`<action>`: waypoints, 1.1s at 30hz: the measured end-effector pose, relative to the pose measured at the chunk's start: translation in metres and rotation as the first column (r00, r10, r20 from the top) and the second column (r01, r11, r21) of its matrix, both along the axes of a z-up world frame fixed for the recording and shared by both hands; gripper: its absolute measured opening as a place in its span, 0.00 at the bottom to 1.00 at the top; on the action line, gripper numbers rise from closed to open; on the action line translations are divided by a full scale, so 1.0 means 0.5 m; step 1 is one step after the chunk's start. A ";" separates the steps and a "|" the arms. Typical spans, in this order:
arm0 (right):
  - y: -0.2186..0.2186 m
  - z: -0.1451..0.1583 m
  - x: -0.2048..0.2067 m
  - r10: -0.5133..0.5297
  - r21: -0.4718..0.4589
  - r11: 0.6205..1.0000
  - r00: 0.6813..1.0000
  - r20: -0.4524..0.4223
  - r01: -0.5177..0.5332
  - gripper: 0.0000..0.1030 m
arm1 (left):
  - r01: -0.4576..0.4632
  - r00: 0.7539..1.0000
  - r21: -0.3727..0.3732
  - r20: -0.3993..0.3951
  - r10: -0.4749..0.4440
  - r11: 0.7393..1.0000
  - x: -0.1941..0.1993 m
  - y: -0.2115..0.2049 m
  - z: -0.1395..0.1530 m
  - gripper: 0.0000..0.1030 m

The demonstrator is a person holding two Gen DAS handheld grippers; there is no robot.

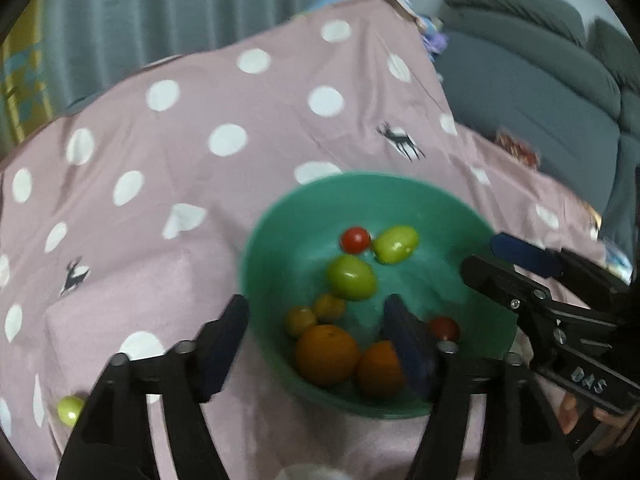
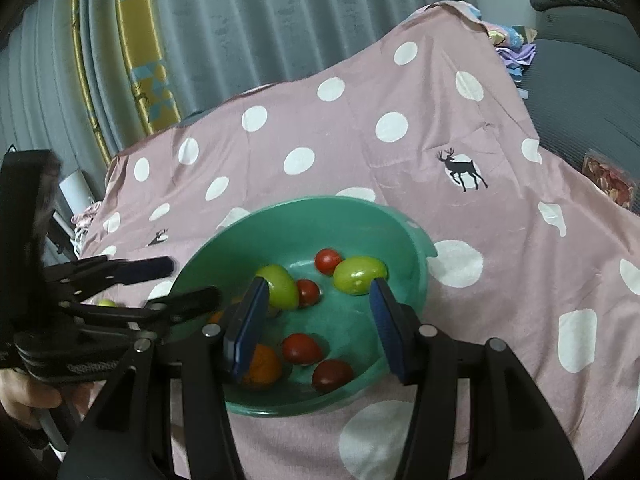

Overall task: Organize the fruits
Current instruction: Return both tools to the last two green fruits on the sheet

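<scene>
two grippers, one bowl, loose fruit on a pink dotted cloth [image 1: 248,200].

left wrist view, left to right:
- stray green fruit [image 1: 70,410] on the cloth at the lower left edge, well apart from the bowl, just beside the left finger's base.
- left gripper [image 1: 316,336]: jaws wide, nothing between the pads; left finger [image 1: 224,344] outside the bowl over the cloth, right finger over the bowl's inside. picture blurred.
- green bowl [image 1: 280,240] on the cloth, right of centre. contents: two small yellow-orange fruits [image 1: 300,320] side by side, two oranges [image 1: 326,354] touching at the near wall, a green fruit [image 1: 352,278] mid-bowl, a red tomato [image 1: 355,239] touching a second green one at the far side, another red tomato [image 1: 444,328] partly hidden behind the right finger.
- right gripper [image 1: 480,258] at the bowl's right rim, a hand below its handle.
- grey sofa [image 1: 540,80] behind, upper right.

right wrist view, left to right:
- left gripper [image 2: 192,280] entering at the bowl's left rim, fingers parted, empty; the stray green fruit [image 2: 106,303] shows behind it.
- curtain [image 2: 240,20] behind.
- right gripper [image 2: 316,292] above the bowl [image 2: 400,228], jaws moderately apart, holding nothing; its pads touch no fruit, red tomatoes lie in the bowl below the gap.
- deer print [image 2: 462,170] on the cloth, right.
</scene>
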State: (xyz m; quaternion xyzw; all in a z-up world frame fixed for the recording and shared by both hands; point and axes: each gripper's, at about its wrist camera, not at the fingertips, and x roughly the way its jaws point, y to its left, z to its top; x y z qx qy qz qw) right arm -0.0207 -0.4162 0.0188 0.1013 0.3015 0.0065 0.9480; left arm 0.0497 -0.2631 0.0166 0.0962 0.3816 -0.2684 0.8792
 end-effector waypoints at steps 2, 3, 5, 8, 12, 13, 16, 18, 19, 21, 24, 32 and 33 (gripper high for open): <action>-0.008 0.003 -0.003 -0.019 0.022 1.000 1.000 0.012 0.018 0.54 | -0.028 1.000 -0.017 0.002 0.028 0.999 -0.002 0.028 0.009 0.69; -0.014 0.004 -0.005 -0.025 0.037 0.999 1.000 0.017 0.025 0.56 | -0.043 0.999 -0.015 0.007 0.043 0.999 -0.003 0.040 0.012 0.69; -0.019 0.005 -0.006 -0.034 0.052 0.998 0.999 0.022 0.033 0.58 | -0.074 0.997 -0.012 0.015 0.075 0.997 -0.010 0.070 0.015 0.69; -0.016 0.005 -0.005 -0.031 0.058 0.998 0.999 0.025 0.029 0.62 | -0.104 0.995 -0.011 0.013 0.104 0.995 -0.023 0.107 0.012 0.69; -0.008 0.011 -0.008 0.016 0.104 0.994 0.998 0.060 -0.022 0.63 | -0.130 0.991 -0.005 -0.004 0.130 0.991 -0.048 0.149 0.001 0.69; -0.006 0.012 -0.008 0.030 0.111 0.993 0.997 0.068 -0.037 0.63 | -0.141 0.990 -0.010 -0.011 0.141 0.990 -0.054 0.164 -0.001 0.69; 0.013 0.022 -0.013 0.097 0.143 0.983 0.989 0.112 -0.113 0.63 | -0.168 0.986 -0.023 -0.022 0.167 0.986 -0.072 0.202 -0.002 0.69; 0.026 0.026 -0.014 0.136 0.166 0.973 0.982 0.132 -0.157 0.63 | -0.195 0.980 -0.026 -0.030 0.195 0.980 -0.082 0.237 -0.003 0.69; 0.037 0.028 -0.015 0.158 0.174 0.968 0.977 0.143 -0.182 0.63 | -0.209 0.977 -0.027 -0.035 0.208 0.977 -0.086 0.253 -0.003 0.69; 0.053 0.031 -0.016 0.191 0.173 0.961 0.970 0.153 -0.216 0.64 | -0.245 0.969 -0.023 -0.044 0.244 0.969 -0.096 0.293 -0.005 0.69; 0.084 0.033 -0.016 0.262 0.181 0.940 0.951 0.163 -0.289 0.64 | -0.308 0.950 -0.012 -0.051 0.307 0.951 -0.115 0.354 -0.013 0.69; 0.202 0.008 -0.009 0.488 0.197 0.843 0.866 0.107 -0.500 0.64 | -0.401 0.911 -0.055 -0.128 0.392 0.914 -0.161 0.476 -0.045 0.69; 0.217 0.005 -0.009 0.507 0.184 0.837 0.857 0.095 -0.516 0.64 | -0.398 0.912 -0.058 -0.131 0.388 0.916 -0.166 0.480 -0.047 0.69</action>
